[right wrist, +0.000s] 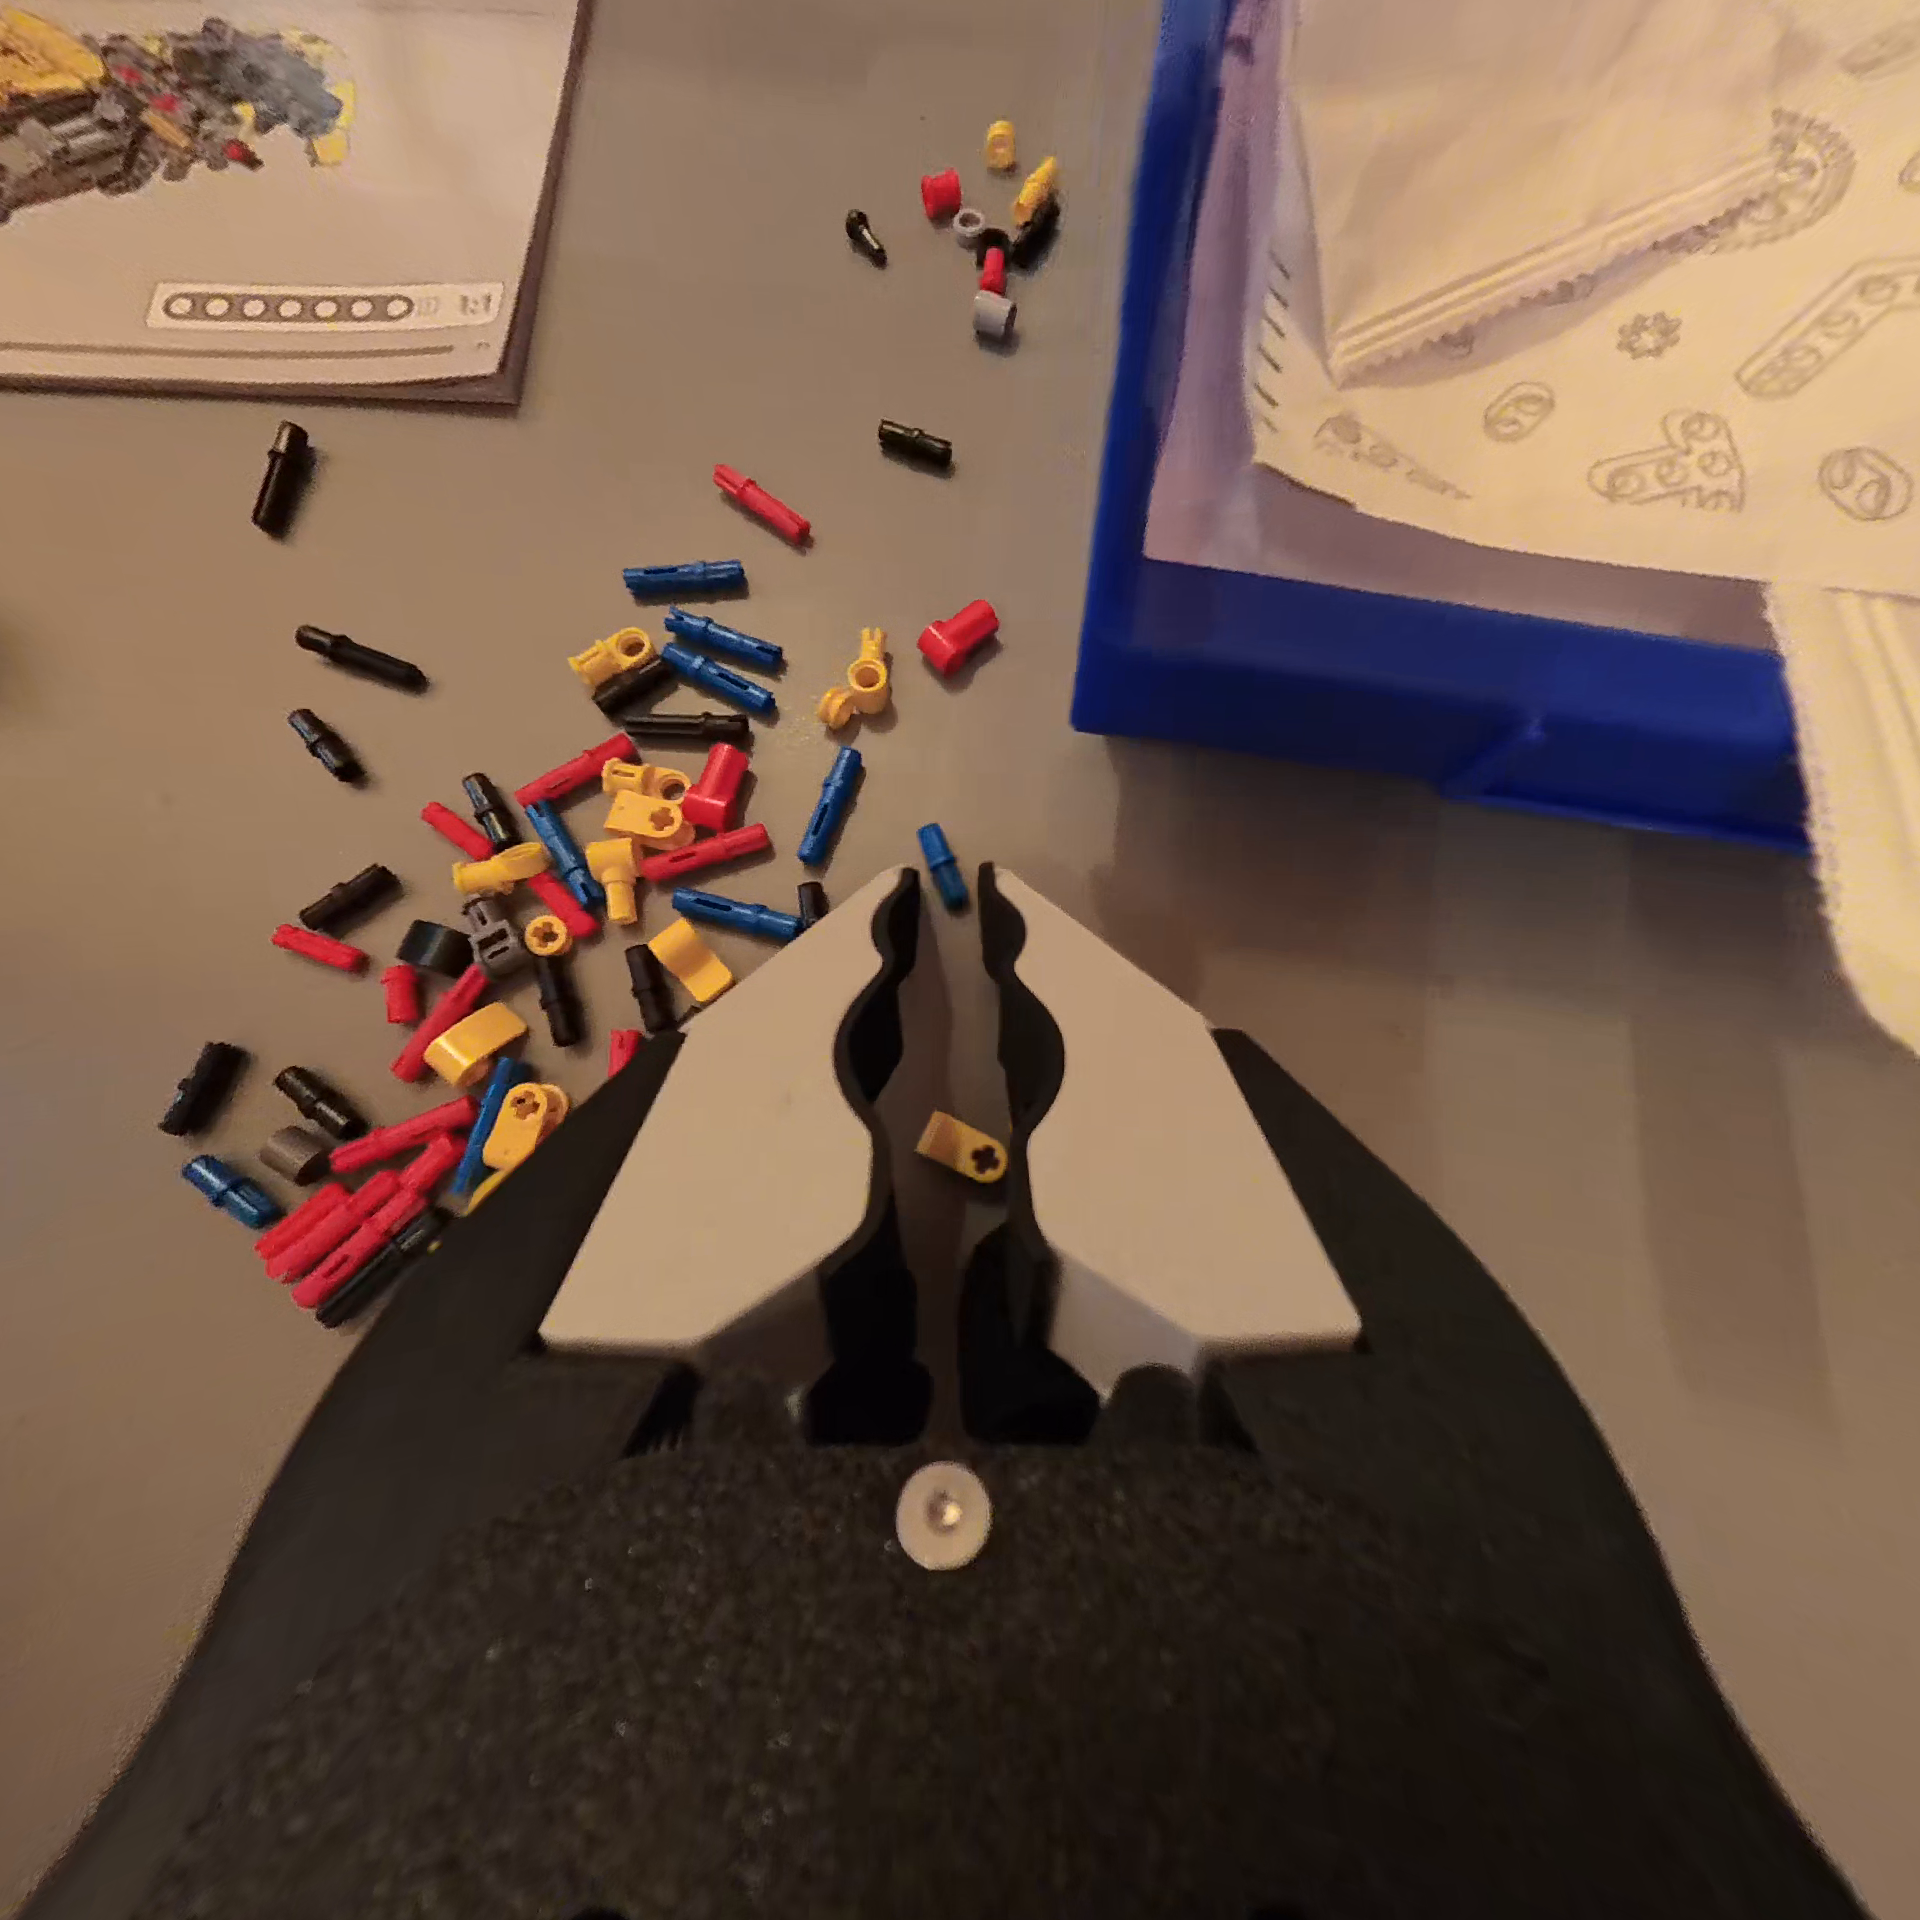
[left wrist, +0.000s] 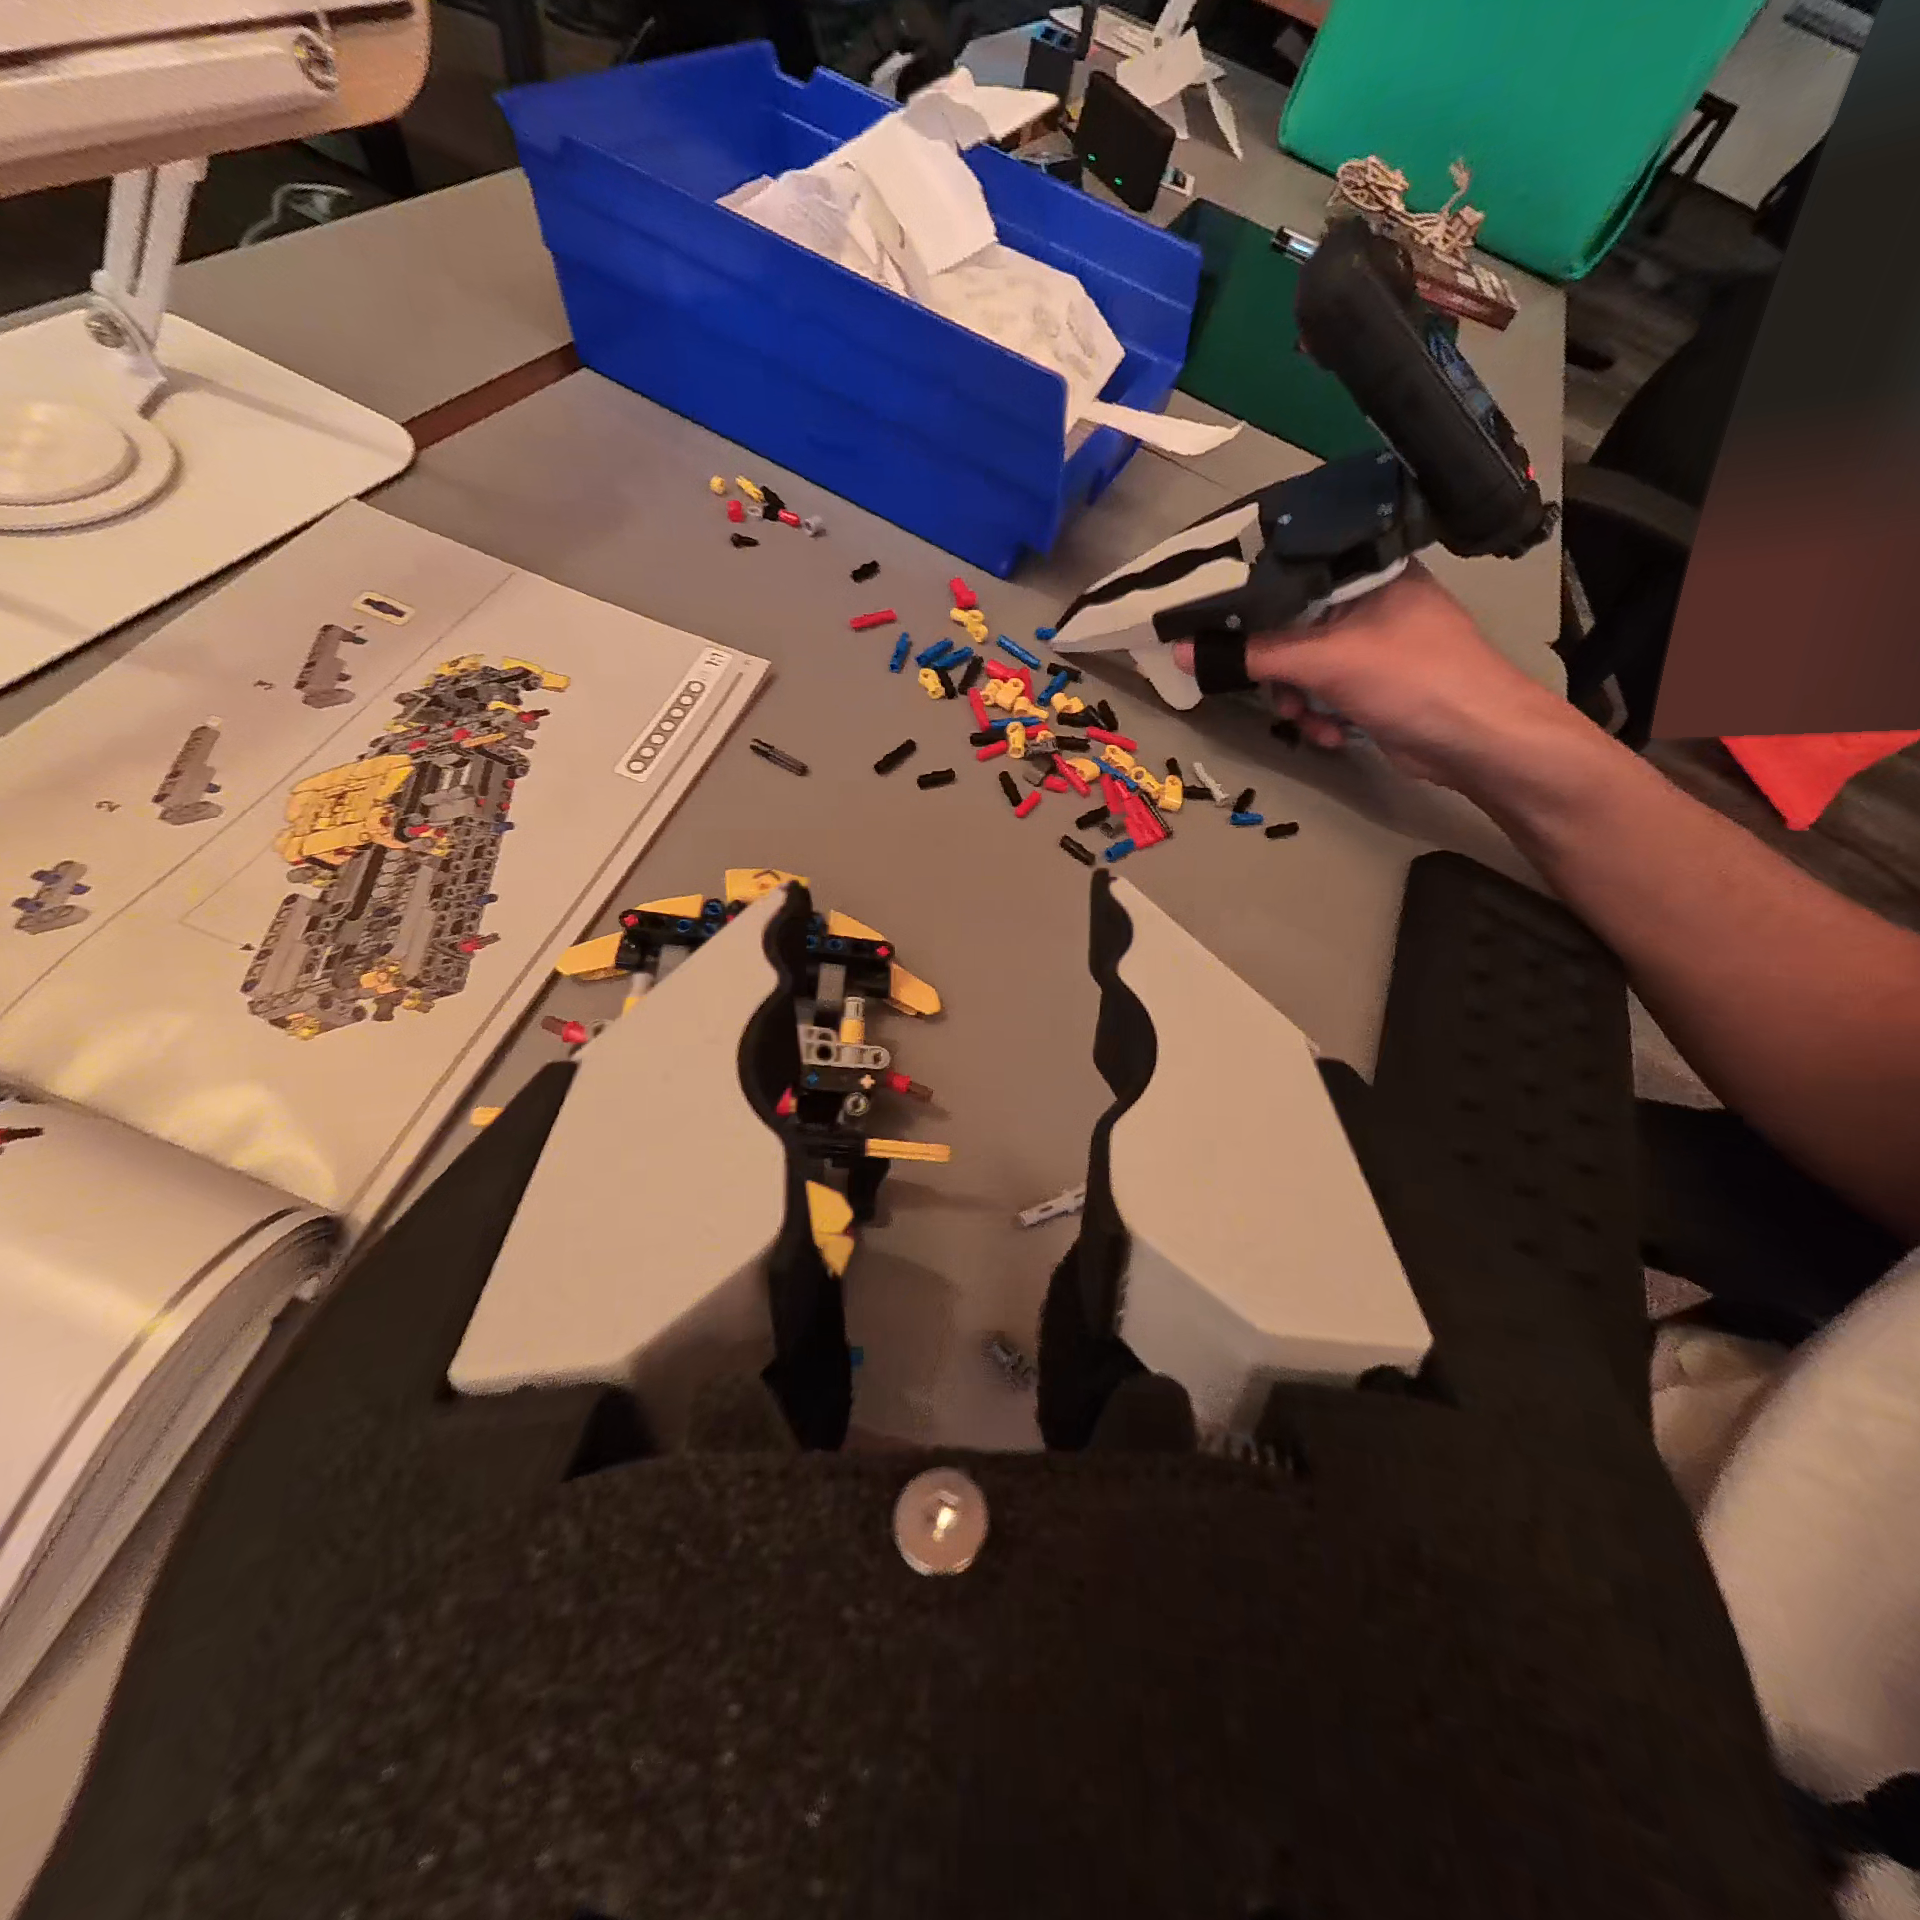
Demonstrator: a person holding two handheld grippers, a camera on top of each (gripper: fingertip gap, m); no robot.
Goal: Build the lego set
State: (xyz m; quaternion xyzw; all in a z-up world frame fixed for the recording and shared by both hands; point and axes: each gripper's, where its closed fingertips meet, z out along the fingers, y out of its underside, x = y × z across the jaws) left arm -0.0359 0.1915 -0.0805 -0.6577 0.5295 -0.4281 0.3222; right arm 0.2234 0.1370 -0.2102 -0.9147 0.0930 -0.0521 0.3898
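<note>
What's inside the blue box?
The blue box holds crumpled white paper bags printed with part drawings. Whatever lies under them is covered, so I can't tell.

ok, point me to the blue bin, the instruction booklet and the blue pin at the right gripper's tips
blue bin [left wrist: 831, 343]: left wrist view, on its long side wall.
instruction booklet [left wrist: 582, 665]: left wrist view, on the open page.
blue pin [right wrist: 941, 864]: right wrist view, on its shaft.
</note>
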